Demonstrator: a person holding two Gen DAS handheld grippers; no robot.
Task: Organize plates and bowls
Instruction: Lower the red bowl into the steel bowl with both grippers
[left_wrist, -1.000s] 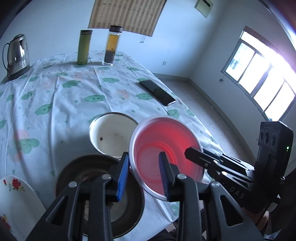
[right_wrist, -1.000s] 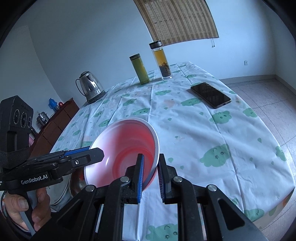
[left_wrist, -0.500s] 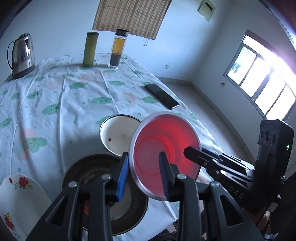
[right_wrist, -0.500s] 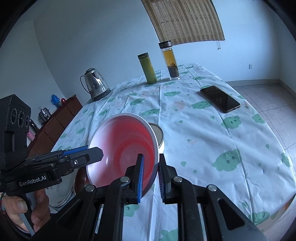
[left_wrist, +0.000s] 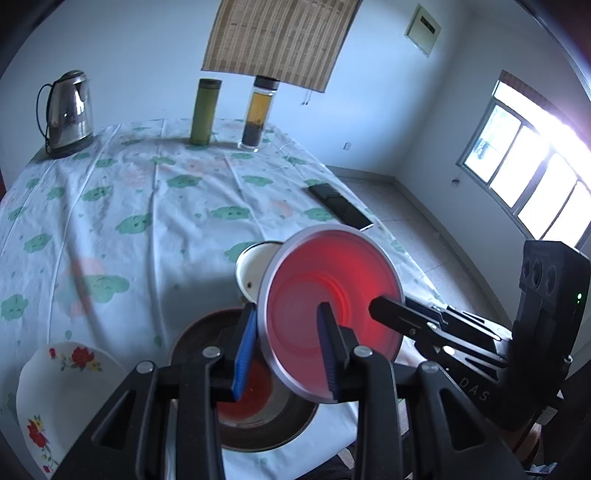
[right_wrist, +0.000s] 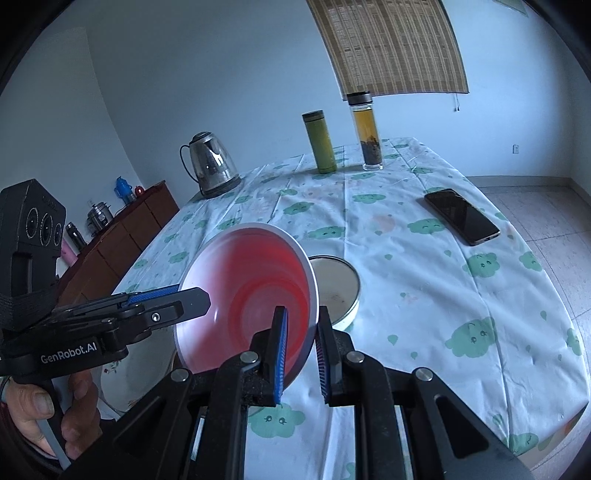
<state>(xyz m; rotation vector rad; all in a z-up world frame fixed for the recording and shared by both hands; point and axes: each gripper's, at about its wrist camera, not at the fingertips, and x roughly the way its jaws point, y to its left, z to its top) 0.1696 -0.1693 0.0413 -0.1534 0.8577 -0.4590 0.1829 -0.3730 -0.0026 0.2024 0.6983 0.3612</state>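
A red bowl with a grey rim (left_wrist: 332, 310) (right_wrist: 251, 295) hangs tilted in the air above the table's near edge. My right gripper (right_wrist: 300, 354) is shut on its right rim. My left gripper (left_wrist: 286, 350) is open, its fingers straddling the bowl's left rim without closing. Below sit a dark brown bowl (left_wrist: 199, 332), a white enamel bowl (left_wrist: 255, 262) (right_wrist: 338, 288) and a white flowered plate (left_wrist: 62, 391) at the near left.
A kettle (left_wrist: 68, 110), a green flask (left_wrist: 205, 110) and a glass tea bottle (left_wrist: 258, 110) stand at the table's far end. A black phone (right_wrist: 461, 216) lies at the right. The tablecloth (left_wrist: 147, 206) has green cloud prints.
The red bowl has risen and tilted more upright in my right gripper. Both grippers lifted and moved toward the table's near edge, uncovering more of the white enamel bowl.
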